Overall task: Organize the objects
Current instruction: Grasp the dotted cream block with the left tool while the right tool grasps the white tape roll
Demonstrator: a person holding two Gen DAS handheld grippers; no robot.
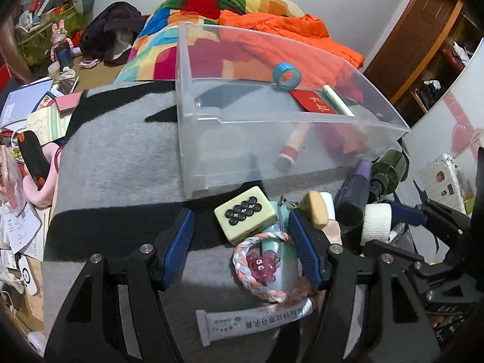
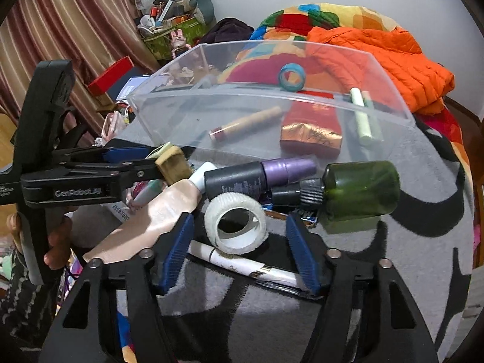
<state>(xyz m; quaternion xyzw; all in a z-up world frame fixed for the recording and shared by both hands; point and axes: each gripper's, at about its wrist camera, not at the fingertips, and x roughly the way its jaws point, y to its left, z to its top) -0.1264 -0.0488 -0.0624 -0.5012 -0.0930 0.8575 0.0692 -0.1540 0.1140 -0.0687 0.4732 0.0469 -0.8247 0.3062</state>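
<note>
Biggest thing out here is the clear plastic bin (image 1: 272, 139), sitting on a grey and black blanket (image 1: 115, 157) over the bed. Inside the bin: a red booklet (image 1: 314, 103), a blue tape ring (image 1: 286, 76) against the back wall, a pale green tube (image 1: 337, 100) and a tan tube with a red cap (image 2: 245, 124).

Everything else is heaped just in front of the bin's near wall. There's a dark green bottle (image 2: 360, 190) on its side, a black and purple bottle (image 2: 260, 177) right beside it, closer to the bin. A cream mahjong tile (image 1: 245, 214) with dark circles lies in front of the bin's front wall. Next to it a braided pink, blue and white cord loop (image 1: 260, 267) lies around a purple bead charm (image 1: 263, 266) and a mint tube, with a white sachet strip (image 1: 251, 322) nearer the camera.

The left tool (image 1: 242, 248) has its blue pads spread wide, straddling the tile and the cord loop, pressing on neither. A tan sponge (image 1: 317, 208) sits at its right fingertip; whether it touches, I can't tell.

The right tool (image 2: 239, 251) is spread too, and the white gauze tape roll (image 2: 236, 224) stands between its pads, apart from both. A white pen (image 2: 242, 264) lies under the roll, crossing between the fingers. In the right wrist view, a hand (image 2: 57, 242) grips the left tool's handle.
</note>
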